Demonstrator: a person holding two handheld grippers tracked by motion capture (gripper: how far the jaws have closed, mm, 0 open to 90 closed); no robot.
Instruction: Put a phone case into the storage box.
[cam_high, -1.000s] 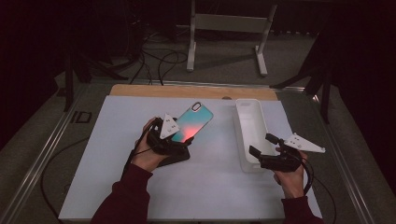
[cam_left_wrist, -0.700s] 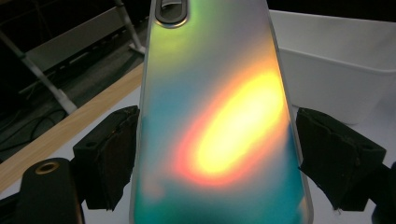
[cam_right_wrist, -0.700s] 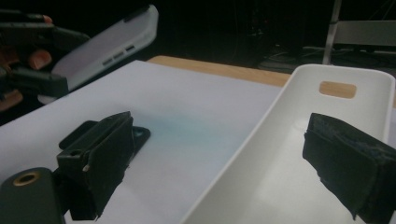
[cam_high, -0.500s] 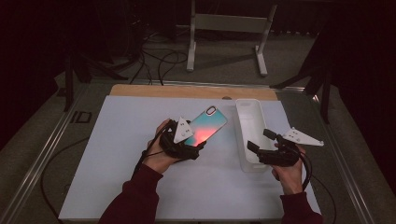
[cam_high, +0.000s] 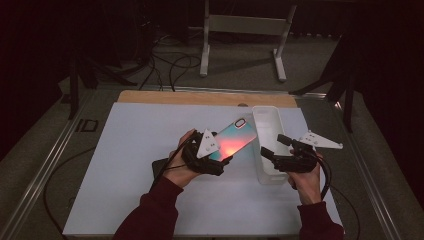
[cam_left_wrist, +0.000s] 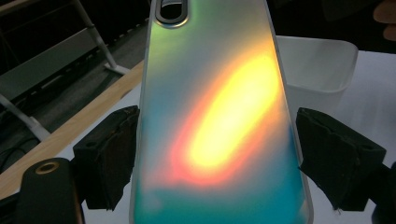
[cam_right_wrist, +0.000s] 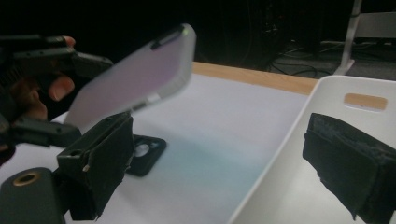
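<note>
We're carrying the phone case (cam_high: 232, 142) rightward from frame centre twd the white bin (cam_high: 268, 142) — left gripper (cam_high: 220, 157) clamped on its edges. Right gripper (cam_high: 272, 150) is waiting wide open at the bin's rim — drop-off looks close.

No readable text
The phone case (cam_high: 232, 141), white bin (cam_high: 267, 145) and worktop (cam_high: 140, 150) carry no legible lettering, label or number.

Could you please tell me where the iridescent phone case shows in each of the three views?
High view: phone case at table centre, held in the left gripper.
Left gripper view: centre, between the fingers.
Right gripper view: upper left, tilted.
Shared landmark: the white bin, just beside it.
</note>
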